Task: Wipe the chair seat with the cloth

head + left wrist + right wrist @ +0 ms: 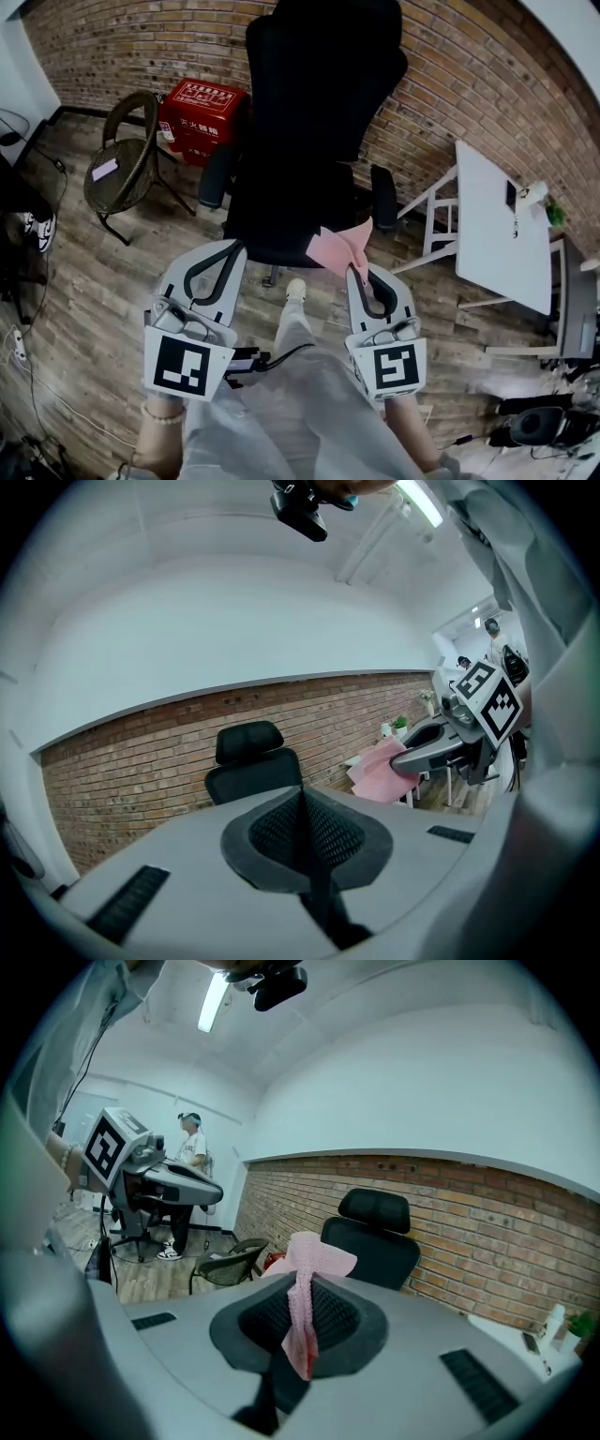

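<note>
One pink cloth is pinched in the right gripper and sticks out just ahead of its tips, by the near right corner of the black chair seat. The left gripper, alongside on the left, is clenched with nothing between its jaws.

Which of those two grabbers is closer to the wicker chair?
Left. The left gripper is just right of the wicker chair; the right gripper, holding the cloth, is much farther right.
</note>
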The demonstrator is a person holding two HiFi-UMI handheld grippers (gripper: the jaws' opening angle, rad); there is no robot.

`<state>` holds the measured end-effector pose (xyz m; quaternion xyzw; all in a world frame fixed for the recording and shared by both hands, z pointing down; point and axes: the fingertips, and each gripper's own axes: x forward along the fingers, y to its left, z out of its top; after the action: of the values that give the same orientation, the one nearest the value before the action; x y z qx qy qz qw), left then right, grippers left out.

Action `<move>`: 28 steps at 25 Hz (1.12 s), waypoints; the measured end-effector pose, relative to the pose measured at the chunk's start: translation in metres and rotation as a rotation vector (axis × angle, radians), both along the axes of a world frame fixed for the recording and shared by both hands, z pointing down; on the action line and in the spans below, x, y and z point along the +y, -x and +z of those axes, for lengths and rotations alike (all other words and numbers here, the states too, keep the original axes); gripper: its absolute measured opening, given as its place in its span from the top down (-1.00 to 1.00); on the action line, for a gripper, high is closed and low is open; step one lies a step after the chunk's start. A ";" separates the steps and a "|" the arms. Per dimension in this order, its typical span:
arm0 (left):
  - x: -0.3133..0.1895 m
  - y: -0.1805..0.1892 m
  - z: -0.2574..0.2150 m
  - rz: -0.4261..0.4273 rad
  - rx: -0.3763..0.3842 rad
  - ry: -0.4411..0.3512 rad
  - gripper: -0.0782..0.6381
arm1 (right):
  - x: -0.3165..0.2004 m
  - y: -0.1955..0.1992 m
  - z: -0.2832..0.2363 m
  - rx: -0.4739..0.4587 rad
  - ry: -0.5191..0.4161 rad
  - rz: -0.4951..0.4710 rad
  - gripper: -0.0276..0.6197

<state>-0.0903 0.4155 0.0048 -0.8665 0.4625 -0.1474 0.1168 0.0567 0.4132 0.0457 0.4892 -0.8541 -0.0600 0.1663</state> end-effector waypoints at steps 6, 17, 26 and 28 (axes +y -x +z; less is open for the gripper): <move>-0.066 -0.020 0.006 -0.013 -0.030 0.018 0.73 | -0.077 -0.013 0.009 -0.020 0.007 -0.032 0.74; -0.234 -0.054 0.038 -0.082 -0.027 0.079 0.73 | -0.250 -0.043 0.045 0.001 0.094 -0.140 0.74; -0.323 -0.080 0.070 -0.138 -0.045 0.145 0.73 | -0.340 -0.060 0.082 -0.002 0.166 -0.244 0.74; -0.336 -0.085 0.075 -0.141 -0.040 0.152 0.73 | -0.352 -0.062 0.091 0.015 0.177 -0.269 0.74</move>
<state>-0.0055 0.0791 0.0803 -0.8350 0.5072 -0.2074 0.0493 0.1189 0.0610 0.1365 0.3533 -0.9126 -0.0102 0.2057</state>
